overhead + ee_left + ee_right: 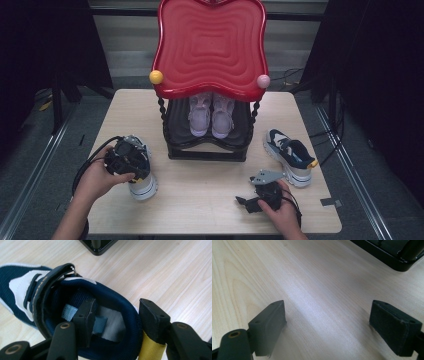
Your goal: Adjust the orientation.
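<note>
1. While the left claw (131, 161) straddles the heel collar of the navy shoe (75, 305), one pad sits inside and one outside, apart from the fabric.
2. That shoe stands on the bench (200, 185) left of the rack (207, 145), its toe pointing away from the claw.
3. Across the bench, the right claw (327, 325) is spread and holds nothing.

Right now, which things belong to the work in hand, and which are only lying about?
In the work:
left gripper, jaws astride the heel collar
navy shoe

Lying about:
second navy shoe
pink shoes on the rack
right gripper, open over the table
</note>
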